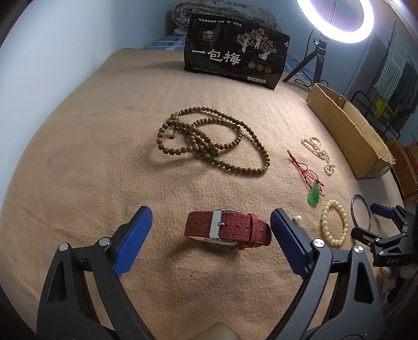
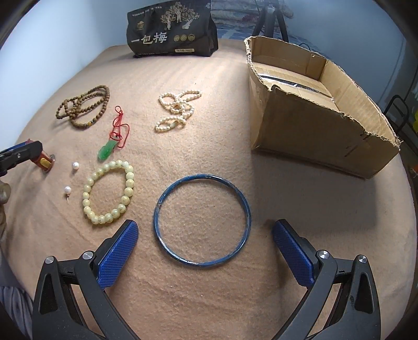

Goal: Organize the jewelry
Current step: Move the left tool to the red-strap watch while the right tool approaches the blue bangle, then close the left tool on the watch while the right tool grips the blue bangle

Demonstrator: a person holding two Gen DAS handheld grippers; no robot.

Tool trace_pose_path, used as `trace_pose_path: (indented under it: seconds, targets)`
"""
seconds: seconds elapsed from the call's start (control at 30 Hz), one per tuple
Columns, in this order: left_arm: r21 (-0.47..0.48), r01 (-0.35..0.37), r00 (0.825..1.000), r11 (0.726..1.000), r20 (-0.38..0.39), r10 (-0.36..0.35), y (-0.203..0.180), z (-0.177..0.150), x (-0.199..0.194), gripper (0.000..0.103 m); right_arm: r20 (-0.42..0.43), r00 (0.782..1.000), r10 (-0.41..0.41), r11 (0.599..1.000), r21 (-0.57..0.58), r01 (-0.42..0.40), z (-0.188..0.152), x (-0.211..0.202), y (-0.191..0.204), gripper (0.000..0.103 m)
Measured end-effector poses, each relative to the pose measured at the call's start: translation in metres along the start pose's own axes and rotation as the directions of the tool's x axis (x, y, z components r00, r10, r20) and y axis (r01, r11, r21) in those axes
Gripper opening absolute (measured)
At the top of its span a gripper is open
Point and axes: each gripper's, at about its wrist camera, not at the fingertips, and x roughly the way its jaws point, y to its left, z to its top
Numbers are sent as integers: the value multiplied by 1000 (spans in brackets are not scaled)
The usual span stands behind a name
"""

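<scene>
Snack bag (image 1: 235, 49), ring light (image 1: 335, 19), tripod (image 1: 311, 65)

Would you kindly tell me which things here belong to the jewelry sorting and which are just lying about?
Part of the job: red watch, brown bead necklace, green pendant, white pearl necklace, pale bead bracelet, blue bangle, two loose pearls, and probably the cardboard box.

Just lying about: black snack bag, ring light, tripod.
</scene>
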Motion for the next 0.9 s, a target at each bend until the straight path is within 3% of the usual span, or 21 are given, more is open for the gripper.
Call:
trace_pose_path:
  seconds: [0.17, 0.23, 0.43, 0.9]
  targets:
    - [15, 16, 1000, 1000, -18, -16, -8, -3, 1, 70, -2, 1000, -9, 1000, -12, 9, -3, -1, 2, 99]
    - [18, 12, 1000, 1000, -22, -12, -12, -4, 1, 66, 1, 1000, -6, 1000, -7, 6, -4, -3, 1, 91]
    - [17, -11, 1000, 1000, -21, 12, -15, -4, 1, 64, -2, 1000, 13, 1000, -6, -13, -6, -9, -4, 70]
    - [28, -29, 999, 999, 22, 29, -17, -1, -20, 62, 63, 998, 15, 999, -45, -12, -5, -36, 6, 70]
